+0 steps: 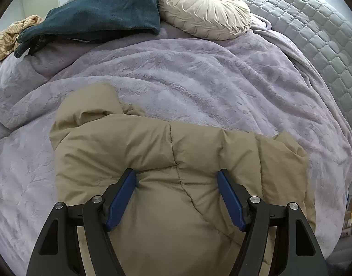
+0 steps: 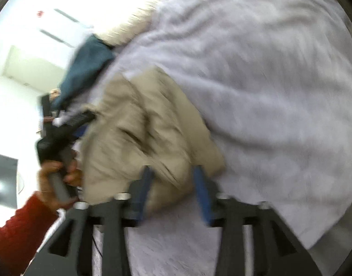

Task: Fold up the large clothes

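Observation:
A tan puffer jacket (image 1: pixel 153 151) lies bunched on the lilac fleece blanket (image 1: pixel 199 80) of a bed. My left gripper (image 1: pixel 177 172) points down on its near part, and a thick bulge of the jacket fills the wide gap between the blue pads (image 1: pixel 120 197), creasing at their tips. In the blurred right wrist view the jacket (image 2: pixel 139 124) stretches from the left gripper (image 2: pixel 77 119), held by a hand (image 2: pixel 54 174) in a red sleeve, to my right gripper (image 2: pixel 173 169). That gripper's jaws stand apart with the jacket's near corner loosely between them.
A round beige pleated cushion (image 1: pixel 203 7) and a dark teal garment (image 1: pixel 102 11) lie at the far side of the bed. A striped tan cloth (image 1: pixel 8 36) sits far left. Grey quilted padding (image 1: pixel 314 34) borders the right. White walls (image 2: pixel 26 80) show beyond the bed.

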A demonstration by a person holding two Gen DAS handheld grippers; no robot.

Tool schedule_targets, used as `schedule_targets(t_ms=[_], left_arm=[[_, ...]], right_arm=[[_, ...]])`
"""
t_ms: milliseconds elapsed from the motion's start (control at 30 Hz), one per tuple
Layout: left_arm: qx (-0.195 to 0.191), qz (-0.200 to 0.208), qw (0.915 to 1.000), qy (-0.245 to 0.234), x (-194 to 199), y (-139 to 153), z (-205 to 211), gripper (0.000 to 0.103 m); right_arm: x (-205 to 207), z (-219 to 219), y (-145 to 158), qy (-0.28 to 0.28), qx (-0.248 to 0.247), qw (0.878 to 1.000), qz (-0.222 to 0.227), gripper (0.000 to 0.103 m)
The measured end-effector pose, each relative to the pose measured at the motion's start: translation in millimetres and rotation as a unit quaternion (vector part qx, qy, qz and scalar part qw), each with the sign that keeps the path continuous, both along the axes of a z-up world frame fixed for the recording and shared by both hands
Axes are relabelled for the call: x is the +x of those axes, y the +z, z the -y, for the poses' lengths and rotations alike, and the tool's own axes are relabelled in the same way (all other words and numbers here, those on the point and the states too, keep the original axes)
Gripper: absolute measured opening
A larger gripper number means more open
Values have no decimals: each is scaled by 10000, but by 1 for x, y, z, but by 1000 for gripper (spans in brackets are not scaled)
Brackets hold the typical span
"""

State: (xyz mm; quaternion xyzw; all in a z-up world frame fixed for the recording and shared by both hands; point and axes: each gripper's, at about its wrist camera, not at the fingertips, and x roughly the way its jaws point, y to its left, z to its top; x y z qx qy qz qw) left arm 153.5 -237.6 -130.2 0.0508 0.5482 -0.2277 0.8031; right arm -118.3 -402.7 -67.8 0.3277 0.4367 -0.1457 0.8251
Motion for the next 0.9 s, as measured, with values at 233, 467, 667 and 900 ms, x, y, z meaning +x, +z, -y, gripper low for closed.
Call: schedule_targets(t_ms=[233, 467, 667, 900], left_arm=[[43, 23, 10000, 52, 0, -2, 4, 73], [119, 59, 9999, -28, -3, -5, 15, 73], [285, 75, 9994, -172, -10, 4, 17, 73], [453, -21, 9989, -114, -22, 30, -8, 73]], right_arm=[[88, -17, 15, 1122, -446, 9927, 47, 42], [115, -18, -56, 1273, -765, 9839, -992, 38], [113, -20, -69, 1230, -715, 9833, -1131, 37], [111, -16, -67, 1113, -600, 9850, -1177, 40]])
